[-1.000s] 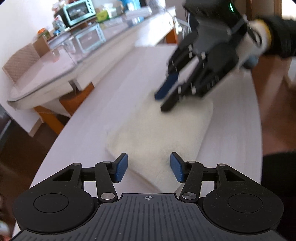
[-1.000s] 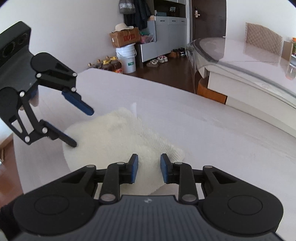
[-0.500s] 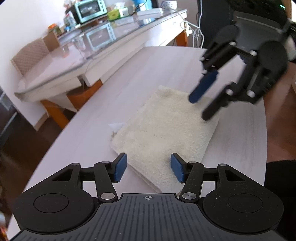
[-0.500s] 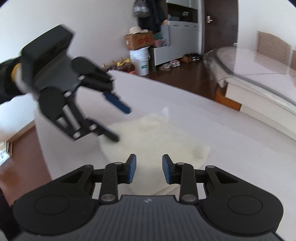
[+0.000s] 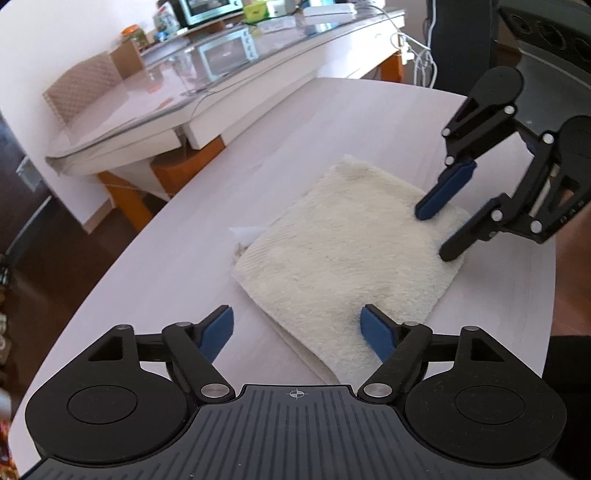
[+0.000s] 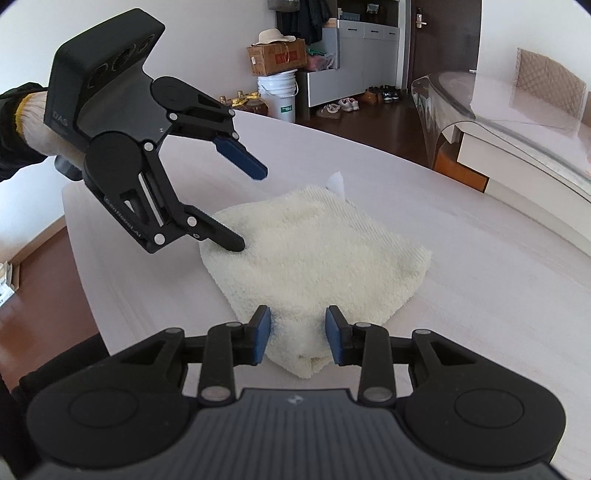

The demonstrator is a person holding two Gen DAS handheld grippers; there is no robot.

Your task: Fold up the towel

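A cream towel (image 5: 343, 258) (image 6: 314, 254) lies folded into a thick square on the pale wooden table (image 5: 207, 236) (image 6: 461, 236). My left gripper (image 5: 297, 325) (image 6: 247, 208) hangs over the towel's near corner, its jaws opening wide. One finger (image 6: 225, 236) touches the towel's edge and the other is in the air, with nothing gripped. My right gripper (image 6: 298, 334) (image 5: 436, 234) sits over the opposite corner, its jaws opening slightly. The corner of the towel lies below the gap and the pads do not press on it.
A small white tag (image 6: 336, 182) (image 5: 245, 234) sticks out from under the towel. A glass-topped table (image 5: 155, 96) with a toaster oven (image 5: 207, 11) stands beyond. A bucket (image 6: 279, 96), a cardboard box (image 6: 277, 55) and shoes (image 6: 340, 105) are on the floor behind. The table's rounded edge (image 6: 79, 243) is close.
The left jaws have spread much wider. The right gripper has drawn back from over the towel's middle to its far edge, its jaws slightly wider. The towel has stayed put.
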